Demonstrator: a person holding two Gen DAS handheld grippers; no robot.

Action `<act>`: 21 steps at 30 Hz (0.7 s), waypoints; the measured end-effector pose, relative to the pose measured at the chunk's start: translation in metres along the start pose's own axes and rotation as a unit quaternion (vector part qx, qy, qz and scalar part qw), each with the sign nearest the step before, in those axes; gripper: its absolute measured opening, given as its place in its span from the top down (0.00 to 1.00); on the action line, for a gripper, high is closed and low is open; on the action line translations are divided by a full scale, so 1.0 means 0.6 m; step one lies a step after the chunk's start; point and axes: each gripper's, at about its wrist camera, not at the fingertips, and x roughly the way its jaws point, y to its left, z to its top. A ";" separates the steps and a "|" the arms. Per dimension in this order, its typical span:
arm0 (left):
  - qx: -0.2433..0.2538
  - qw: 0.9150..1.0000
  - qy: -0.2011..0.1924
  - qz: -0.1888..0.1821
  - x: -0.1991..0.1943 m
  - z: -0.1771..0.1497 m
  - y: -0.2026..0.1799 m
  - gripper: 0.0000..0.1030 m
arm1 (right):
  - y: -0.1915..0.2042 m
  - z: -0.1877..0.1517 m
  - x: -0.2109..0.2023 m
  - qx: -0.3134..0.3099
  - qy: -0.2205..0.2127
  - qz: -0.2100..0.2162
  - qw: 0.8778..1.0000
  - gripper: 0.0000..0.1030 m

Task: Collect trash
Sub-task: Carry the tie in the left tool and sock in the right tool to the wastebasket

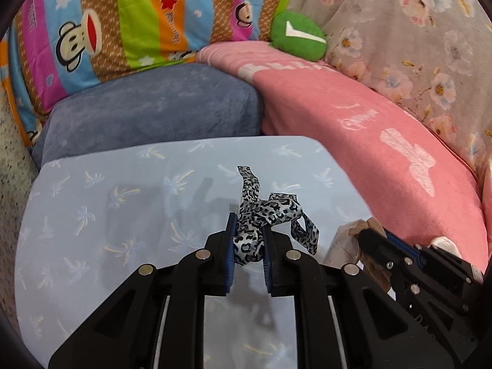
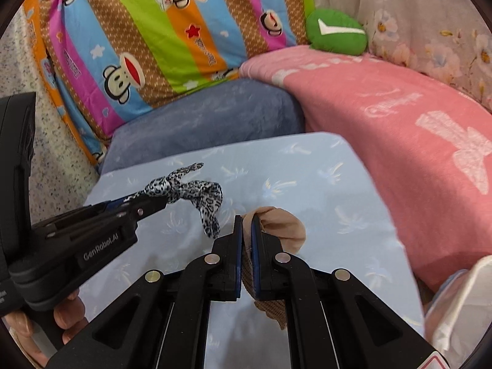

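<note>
Leopard-print ribbon (image 1: 264, 215) is pinched in the left hand-held gripper (image 1: 249, 240), lifted off the pale blue palm-print sheet (image 1: 123, 203). Just beside it, the right hand-held gripper (image 2: 245, 240) clamps a beige stocking (image 2: 283, 224). Beyond lie a grey-blue cushion (image 1: 153, 107), a pink blanket (image 1: 353, 117) and a striped monkey pillow (image 1: 129, 21).

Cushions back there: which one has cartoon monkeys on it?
The striped cushion standing at the back left; the blue-grey one is plain, the green one shows a white tick.
</note>
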 end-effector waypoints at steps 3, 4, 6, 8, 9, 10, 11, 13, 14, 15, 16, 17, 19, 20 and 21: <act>0.016 1.000 -0.013 -0.006 -0.029 0.001 -0.033 0.86 | -0.019 0.006 -0.051 0.006 -0.019 -0.007 1.000 0.95; 0.020 1.000 -0.016 -0.008 -0.038 -0.001 -0.045 0.86 | -0.026 0.007 -0.066 0.008 -0.024 -0.009 1.000 0.95; 0.032 0.999 -0.024 -0.014 -0.055 -0.003 -0.070 0.86 | -0.040 0.007 -0.100 0.011 -0.036 -0.015 0.999 0.95; 0.043 0.998 -0.031 -0.020 -0.070 -0.006 -0.092 0.86 | -0.053 0.006 -0.128 0.015 -0.045 -0.021 0.999 0.95; 0.048 0.998 -0.033 -0.024 -0.076 -0.006 -0.105 0.86 | -0.060 0.007 -0.143 0.017 -0.050 -0.024 0.998 0.95; 0.053 0.998 -0.035 -0.027 -0.082 -0.008 -0.114 0.86 | -0.067 0.006 -0.158 0.019 -0.054 -0.027 0.998 0.95; 0.059 0.997 -0.037 -0.031 -0.088 -0.009 -0.128 0.86 | -0.075 0.004 -0.171 0.021 -0.059 -0.031 0.998 0.95; 0.069 0.996 -0.041 -0.038 -0.101 -0.013 -0.150 0.86 | -0.091 0.002 -0.199 0.026 -0.067 -0.036 0.997 0.95; 0.074 0.995 -0.044 -0.042 -0.106 -0.014 -0.162 0.86 | -0.100 0.000 -0.214 0.028 -0.071 -0.040 0.996 0.95; 0.078 0.995 -0.045 -0.046 -0.111 -0.015 -0.174 0.86 | -0.108 -0.002 -0.226 0.030 -0.074 -0.042 0.996 0.95; 0.082 0.994 -0.046 -0.049 -0.116 -0.018 -0.184 0.86 | -0.116 -0.005 -0.237 0.032 -0.078 -0.045 0.995 0.95; 0.087 0.994 -0.047 -0.052 -0.120 -0.022 -0.195 0.86 | -0.122 -0.006 -0.247 0.034 -0.081 -0.048 0.995 0.95; 0.097 0.992 -0.048 -0.060 -0.127 -0.027 -0.217 0.86 | -0.141 -0.012 -0.269 0.039 -0.086 -0.055 0.994 0.95; 0.101 0.992 -0.048 -0.063 -0.129 -0.029 -0.226 0.86 | -0.148 -0.014 -0.277 0.041 -0.088 -0.057 0.994 0.95; 0.105 0.991 -0.047 -0.067 -0.131 -0.032 -0.236 0.86 | -0.157 -0.018 -0.286 0.043 -0.090 -0.061 0.993 0.95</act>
